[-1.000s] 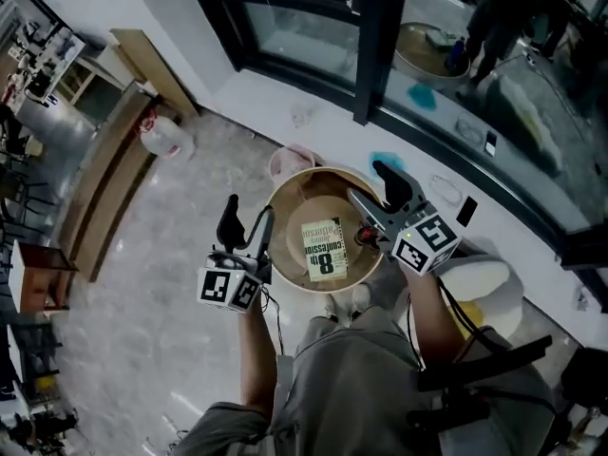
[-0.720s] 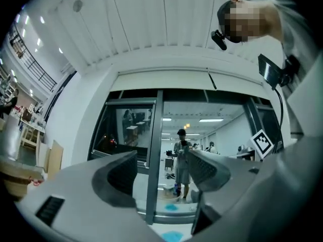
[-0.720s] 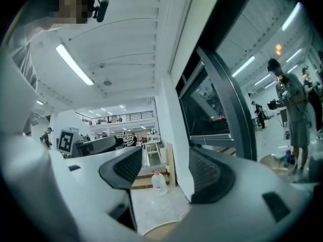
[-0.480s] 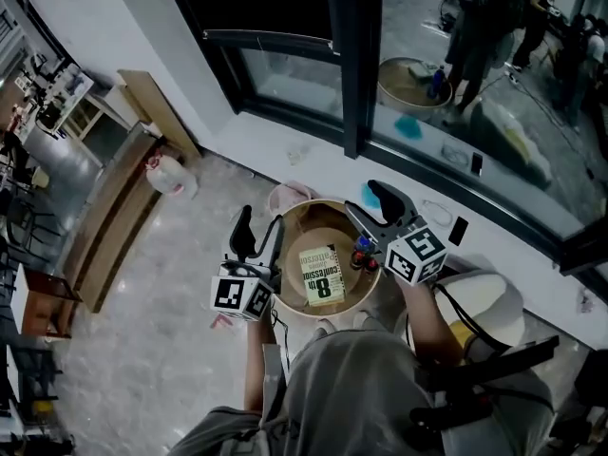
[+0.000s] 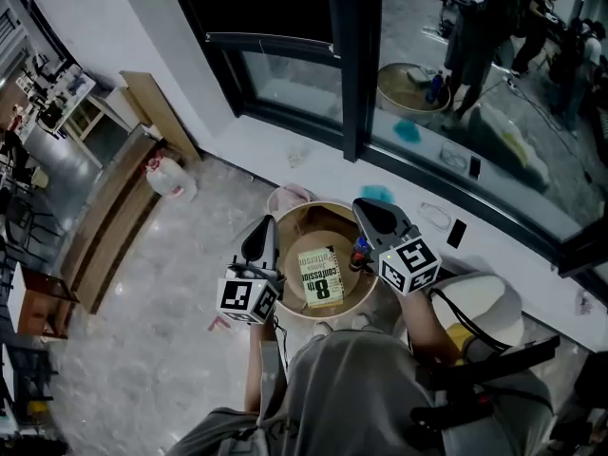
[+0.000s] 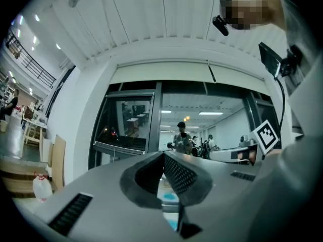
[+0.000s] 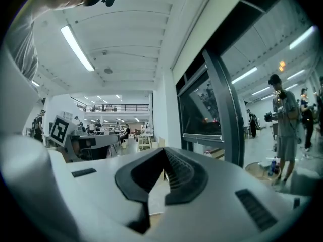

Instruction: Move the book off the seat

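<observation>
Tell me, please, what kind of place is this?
Probably a large indoor workshop or lab hall: work desks stand in an open room, there is a railed upper gallery, and a tall glass wall runs beside the polished floor.

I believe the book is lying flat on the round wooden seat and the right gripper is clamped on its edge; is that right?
Not quite. The right gripper is clamped on nothing: the right gripper view shows its jaws, which have just been closing, together with nothing between them. The book is lying flat on the round wooden seat.
</observation>
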`<state>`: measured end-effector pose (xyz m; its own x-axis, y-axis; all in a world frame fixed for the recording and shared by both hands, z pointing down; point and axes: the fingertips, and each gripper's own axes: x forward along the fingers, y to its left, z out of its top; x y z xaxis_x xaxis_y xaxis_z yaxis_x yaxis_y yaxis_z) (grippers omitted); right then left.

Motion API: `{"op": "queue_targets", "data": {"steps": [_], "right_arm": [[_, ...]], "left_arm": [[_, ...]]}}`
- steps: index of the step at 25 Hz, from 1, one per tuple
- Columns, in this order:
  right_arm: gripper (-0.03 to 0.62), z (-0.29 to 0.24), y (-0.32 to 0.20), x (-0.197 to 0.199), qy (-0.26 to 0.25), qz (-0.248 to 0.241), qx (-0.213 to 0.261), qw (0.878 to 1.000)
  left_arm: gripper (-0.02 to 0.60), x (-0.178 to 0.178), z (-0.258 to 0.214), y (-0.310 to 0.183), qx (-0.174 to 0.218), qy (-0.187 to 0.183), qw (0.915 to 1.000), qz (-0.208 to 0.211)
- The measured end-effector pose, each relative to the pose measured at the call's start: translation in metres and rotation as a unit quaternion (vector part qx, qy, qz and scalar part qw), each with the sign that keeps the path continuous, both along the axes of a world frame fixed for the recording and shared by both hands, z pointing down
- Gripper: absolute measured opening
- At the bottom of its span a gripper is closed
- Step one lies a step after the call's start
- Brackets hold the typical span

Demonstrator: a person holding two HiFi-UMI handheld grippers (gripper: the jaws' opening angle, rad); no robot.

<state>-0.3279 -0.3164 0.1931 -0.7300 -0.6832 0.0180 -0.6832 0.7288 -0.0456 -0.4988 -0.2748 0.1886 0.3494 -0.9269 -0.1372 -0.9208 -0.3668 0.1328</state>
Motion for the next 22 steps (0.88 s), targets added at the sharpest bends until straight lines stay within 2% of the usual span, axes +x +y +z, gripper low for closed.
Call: {"op": "queue_targets", "data": {"steps": [4, 9, 16, 22], "right_arm": [[0.015, -0.001, 0.000, -0.005, 0.001, -0.003, -0.007, 1.000], [0.017, 0.002, -0.002, -0.009, 0.009, -0.005, -0.015, 1.000], [0.015, 0.006, -0.007, -0.011, 0.014, -0.005, -0.020, 1.000], [0.015, 0.002, -0.010, -0.017, 0.014, -0.008, -0.019, 1.000]], "left_arm": [[0.011, 0.003, -0.008, 0.000, 0.011, 0.009, 0.9998, 0.015], [0.012, 0.003, -0.006, -0.008, 0.001, 0.022, 0.9994, 0.028], [0.011, 0.010, -0.008, -0.014, 0.007, 0.027, 0.9985, 0.047], [0.011, 0.000, -0.013, -0.012, 0.019, 0.046, 0.9976, 0.048]]}}
